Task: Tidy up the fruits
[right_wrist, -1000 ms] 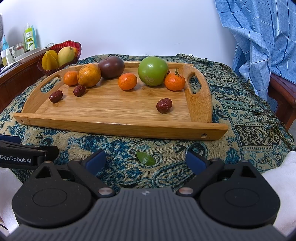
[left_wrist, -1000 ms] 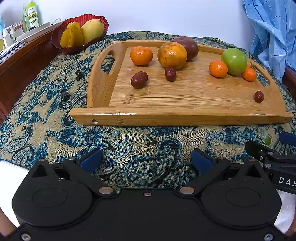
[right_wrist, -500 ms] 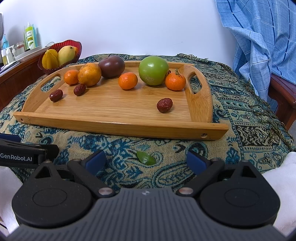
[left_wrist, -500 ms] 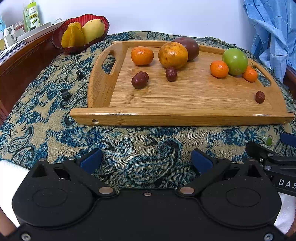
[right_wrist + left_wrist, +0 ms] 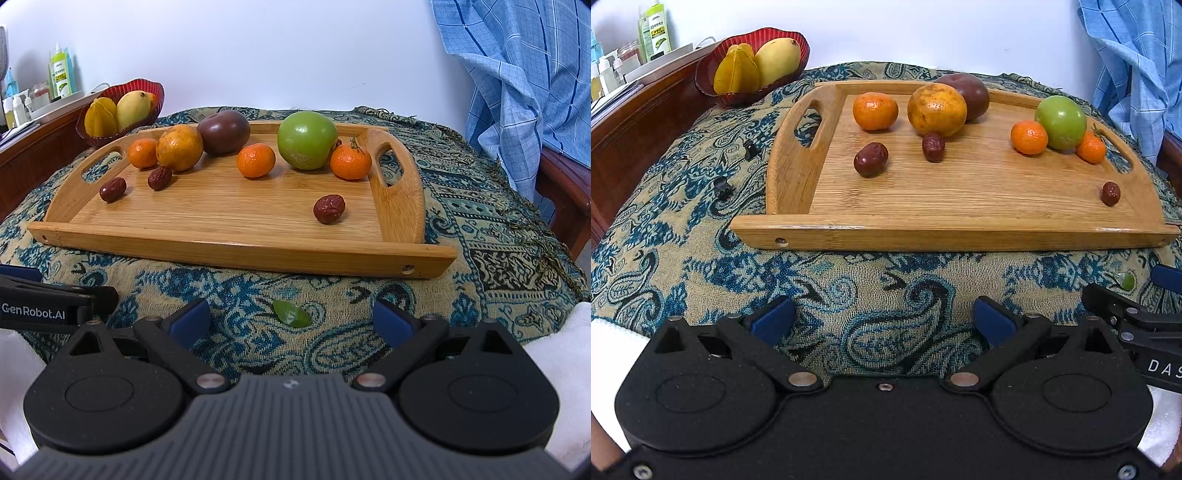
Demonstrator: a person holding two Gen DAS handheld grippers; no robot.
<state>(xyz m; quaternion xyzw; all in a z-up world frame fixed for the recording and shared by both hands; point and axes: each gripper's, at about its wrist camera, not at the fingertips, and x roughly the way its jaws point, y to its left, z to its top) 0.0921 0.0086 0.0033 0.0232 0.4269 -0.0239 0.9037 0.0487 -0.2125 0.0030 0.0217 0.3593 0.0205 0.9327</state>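
Hovering low over the patterned cloth on the worktop, both grippers face the bamboo tray with their blue-padded fingers spread wide and gripping nothing: the left gripper sits before the tray's near rail, the right gripper just beside it, with a small green leaf lying on the cloth between its fingers. On the tray the fruit sits loose and unsorted. At the back left, a big mottled yellow-orange citrus touches a dark purple round fruit behind it, and a small glossy mandarin sits just beside the citrus on its left. 2 wrinkled red dates lie in front of them, one just below the citrus and one nearer the left handle. Toward the right, a large green apple-like fruit stands with a mandarin near its left and a stemmed mandarin against its right, close to the right handle slot. A third date, dull and shrivelled, lies alone on the bare wood nearer the front right. Off the tray, at the far left corner of the worktop, a red ribbed bowl holds a yellow star fruit and a mango. A blue checked cloth hangs on the right.
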